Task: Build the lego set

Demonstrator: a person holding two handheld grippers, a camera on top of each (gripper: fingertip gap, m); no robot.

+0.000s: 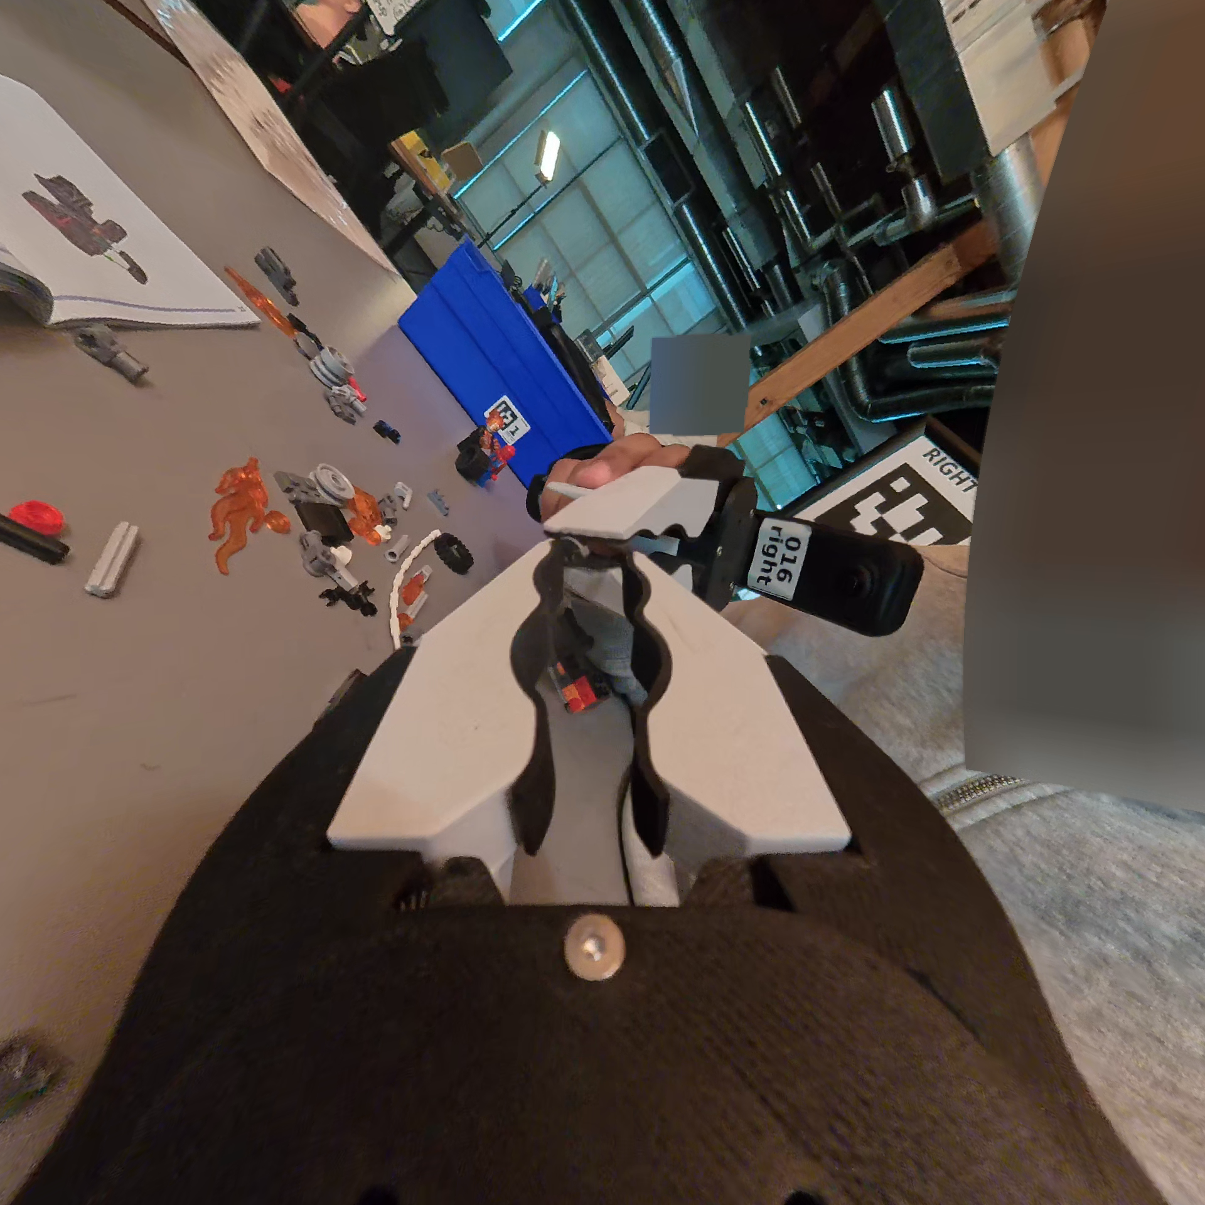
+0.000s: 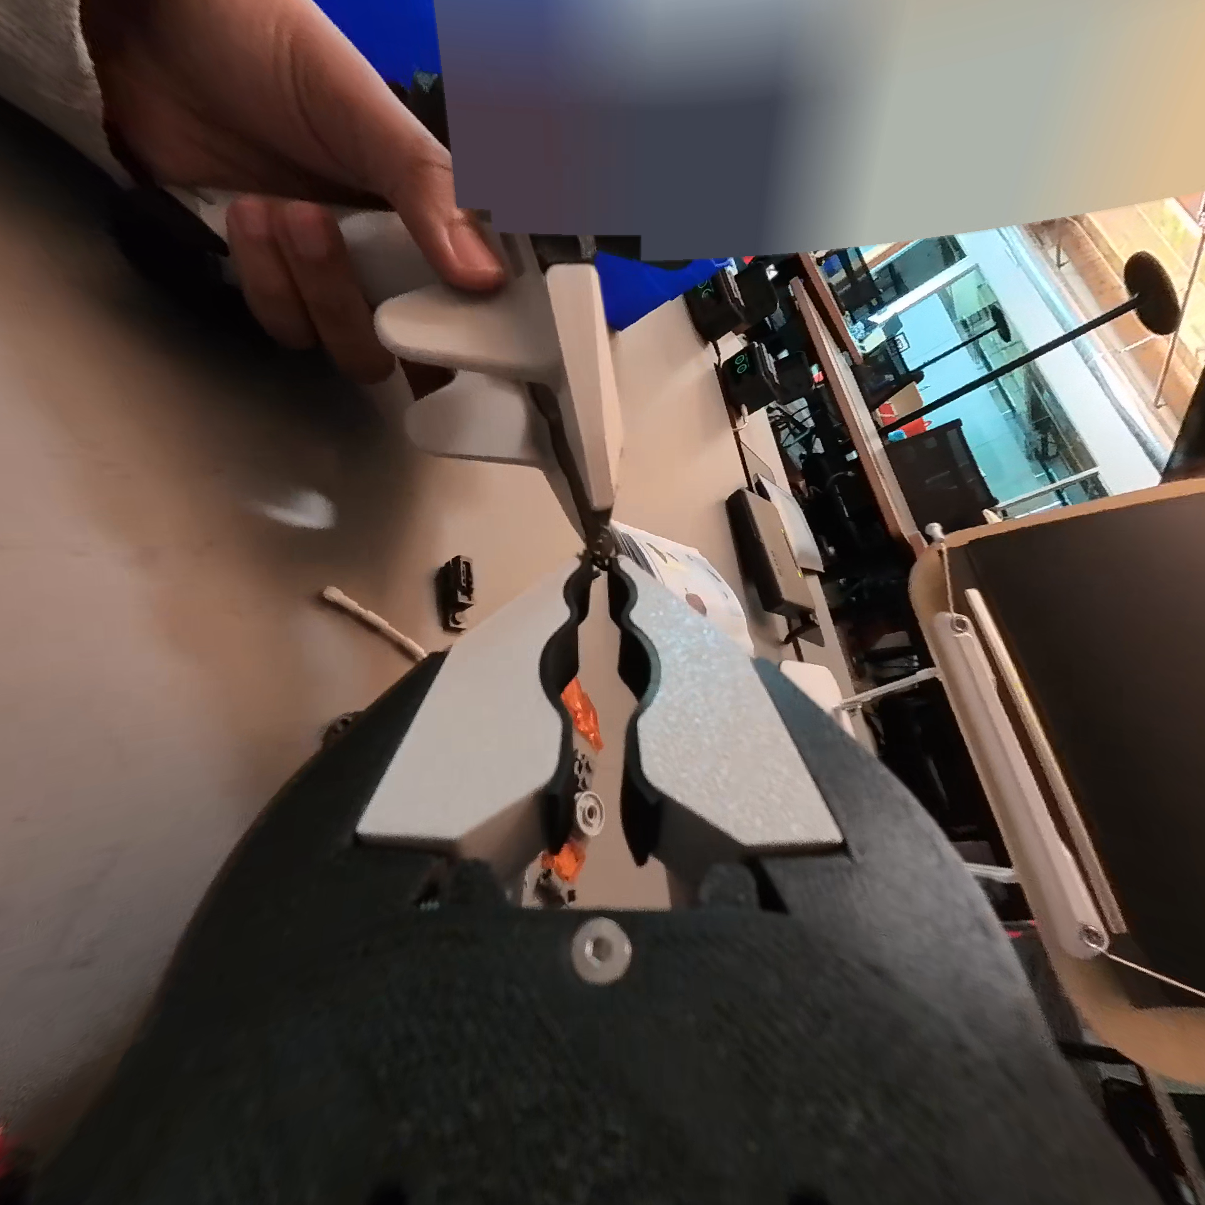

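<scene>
My left gripper (image 1: 587,554) and my right gripper (image 2: 598,568) meet tip to tip above the grey table (image 1: 195,717). Both are pinched nearly shut on a small dark Lego piece (image 2: 596,553) between the tips. In the left wrist view the right gripper (image 1: 574,531) comes in from the right, held by a hand (image 1: 606,463), and hides the piece. In the right wrist view the left gripper (image 2: 595,515) comes down from above. A small black, red and orange Lego assembly (image 1: 580,691) shows through the gap behind my left fingers.
Loose parts lie on the table to the left: orange flame pieces (image 1: 241,508), a black tyre (image 1: 455,553), a grey beam (image 1: 112,559), a red disc (image 1: 36,518). An open instruction booklet (image 1: 98,215), a minifigure (image 1: 492,450) and a blue bin (image 1: 495,365) stand farther off. Both grippers' tips are close together, under 4 cm apart. The red disc (image 1: 36,518) lies around 11 cm away from my right fingertips.
</scene>
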